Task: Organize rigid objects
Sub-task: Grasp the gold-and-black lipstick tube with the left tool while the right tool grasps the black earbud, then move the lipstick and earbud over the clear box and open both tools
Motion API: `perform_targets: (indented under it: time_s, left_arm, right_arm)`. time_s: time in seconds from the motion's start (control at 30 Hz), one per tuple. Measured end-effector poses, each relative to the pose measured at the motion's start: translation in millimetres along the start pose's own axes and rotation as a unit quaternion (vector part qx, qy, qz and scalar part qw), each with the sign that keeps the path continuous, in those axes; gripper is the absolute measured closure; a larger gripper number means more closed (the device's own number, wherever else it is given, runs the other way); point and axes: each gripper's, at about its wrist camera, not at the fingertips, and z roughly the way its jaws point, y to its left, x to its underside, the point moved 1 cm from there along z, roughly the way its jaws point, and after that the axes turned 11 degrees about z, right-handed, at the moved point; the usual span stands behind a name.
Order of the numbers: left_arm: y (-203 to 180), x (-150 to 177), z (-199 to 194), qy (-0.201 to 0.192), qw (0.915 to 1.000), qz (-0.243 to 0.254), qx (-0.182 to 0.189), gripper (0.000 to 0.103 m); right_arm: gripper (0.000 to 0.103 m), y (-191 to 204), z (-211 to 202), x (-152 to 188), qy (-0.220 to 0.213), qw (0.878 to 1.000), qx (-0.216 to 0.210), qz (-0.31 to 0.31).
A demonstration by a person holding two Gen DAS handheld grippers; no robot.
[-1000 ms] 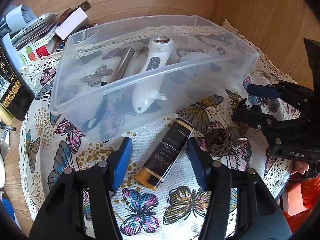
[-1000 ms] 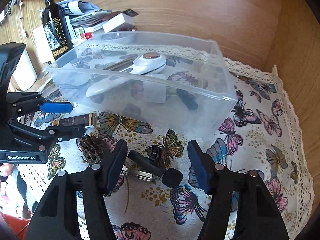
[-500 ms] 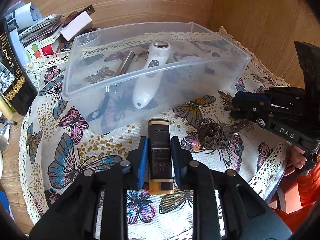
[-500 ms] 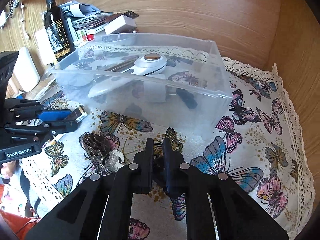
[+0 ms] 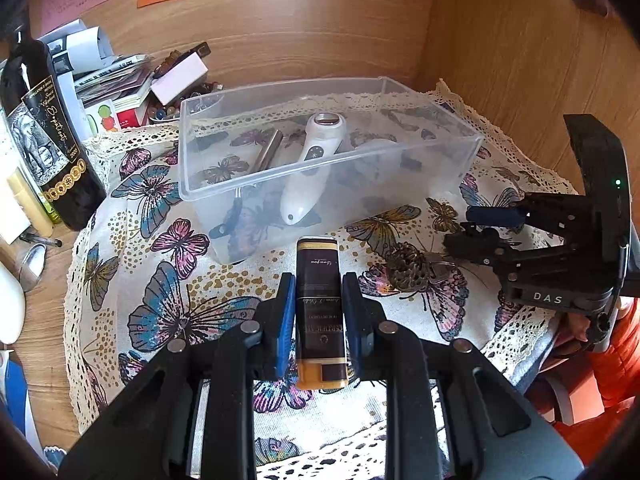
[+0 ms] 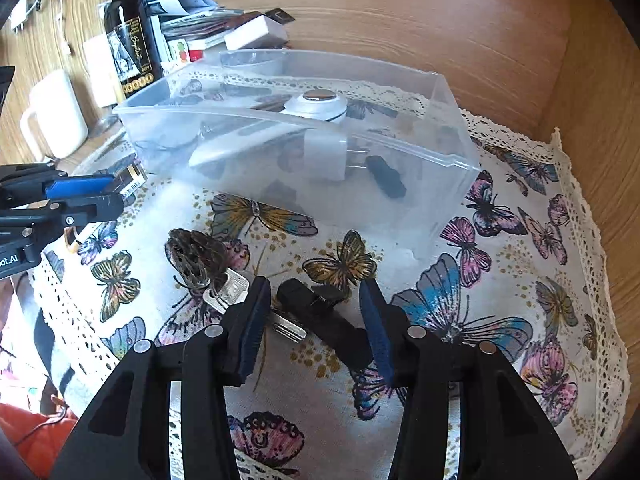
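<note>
Butterfly tablecloth [image 6: 500, 280] spread over the table, with a clear plastic bin [image 5: 440, 168] toward its far edge holding a white handheld device [image 5: 312, 168] and a metal rod [image 5: 267, 155]. Left gripper [image 5: 318, 304] pinching a dark tube with a gold end [image 5: 319, 280] on both flanks, raised just short of the bin's near wall. Right gripper [image 6: 312, 316] spread wide near the cloth's near edge, straddling a black clip [image 6: 328, 320] that lies on the cloth beside a key [image 6: 228, 290] and a pine cone [image 6: 188, 254].
</note>
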Motion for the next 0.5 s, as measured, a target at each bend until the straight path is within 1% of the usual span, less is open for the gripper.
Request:
perform_targets:
  time_s: [0.03,0.07,0.2,0.33,0.5]
  left_arm:
    - [-0.4,-0.1,-0.7,-0.001,1.0,-0.001,0.0,0.08]
    - [-0.8,-1.1,-1.1,-0.002,1.0,-0.002,-0.001,0.08]
    - [1.7,-5.2,-5.9,-0.012,0.9999,-0.009,-0.003,0.08]
    - [5.2,-10.7,-14.6,-0.029,0.9995,-0.013,-0.006,0.08]
    - [11.0,-22.8,-24.9,-0.054,0.9983,-0.018,-0.013,0.08]
  right_arm:
    - [0.076,-0.3,0.3,-1.1,0.005,1.0,-0.004,0.001]
    - [0.081,-0.6,0.9,-1.6,0.007,1.0,0.001,0.002]
    - [0.081,-1.5,-1.9,-1.7,-0.003,1.0,0.002,0.009]
    - [0.081,-2.1,-16.0,-6.0,-0.032,0.999,0.002,0.018]
    - [0.081,-4.7,-39.1,-20.7,-0.077,0.997,0.004,0.029]
